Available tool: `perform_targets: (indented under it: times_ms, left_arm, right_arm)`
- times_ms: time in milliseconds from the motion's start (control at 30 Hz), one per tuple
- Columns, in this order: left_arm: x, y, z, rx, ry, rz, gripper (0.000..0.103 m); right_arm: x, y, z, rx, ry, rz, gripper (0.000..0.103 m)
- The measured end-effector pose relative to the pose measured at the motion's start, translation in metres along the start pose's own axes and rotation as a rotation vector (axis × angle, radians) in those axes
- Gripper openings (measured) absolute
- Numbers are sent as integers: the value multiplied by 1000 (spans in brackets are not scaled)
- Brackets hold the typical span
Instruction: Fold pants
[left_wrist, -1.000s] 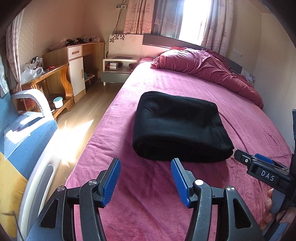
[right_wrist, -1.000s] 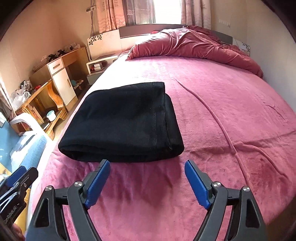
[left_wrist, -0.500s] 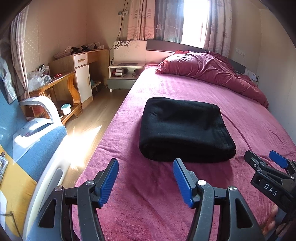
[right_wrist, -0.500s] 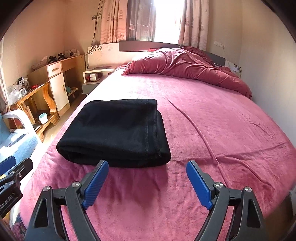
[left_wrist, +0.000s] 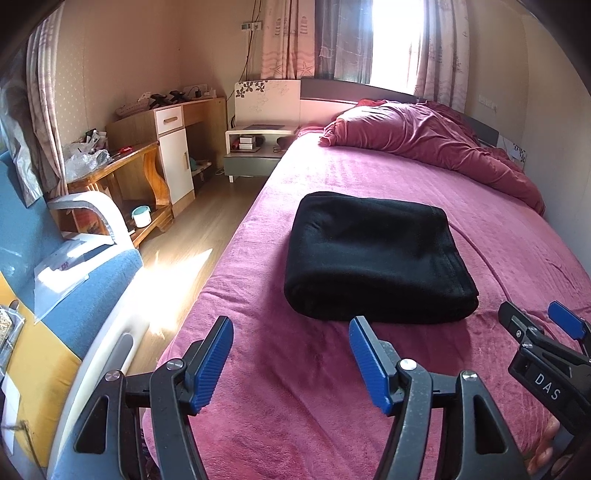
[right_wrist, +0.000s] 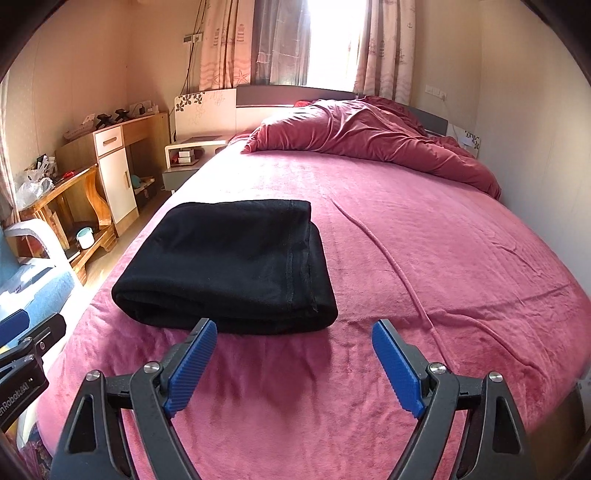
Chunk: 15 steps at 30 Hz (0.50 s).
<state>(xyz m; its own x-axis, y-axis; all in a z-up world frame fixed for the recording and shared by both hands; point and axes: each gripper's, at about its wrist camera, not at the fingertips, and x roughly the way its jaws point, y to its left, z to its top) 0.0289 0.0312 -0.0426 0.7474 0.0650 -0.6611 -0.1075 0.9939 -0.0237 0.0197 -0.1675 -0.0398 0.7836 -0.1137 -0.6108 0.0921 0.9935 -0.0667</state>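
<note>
Now that both pairs have drawn back a little, the left tongs (left_wrist: 291, 356) and right tongs (right_wrist: 293, 360) gape wide and empty; the black pants (left_wrist: 373, 258) lie folded just beyond them on the bed (right_wrist: 443, 258) (apparently finished).

White letters "DAS" stand on the black body of the right gripper (left_wrist: 565, 326), at the lower right of the left wrist view. In the right wrist view, at the lower left edge of the frame, the black body of the left gripper (right_wrist: 22, 332) bears white lettering cut off by the frame; what shows reads about "enRobot", followed by marks too small to make out. A clear bag (left_wrist: 61, 267) at the left of the left wrist view carries a small red mark, too blurred to read.
</note>
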Motion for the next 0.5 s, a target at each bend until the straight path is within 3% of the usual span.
perform_targets:
  times_ms: [500]
  left_arm:
    - [-6,1,2,-3,-13,-5,66]
  right_arm:
    - [2,-1,-4,10,16,8,86]
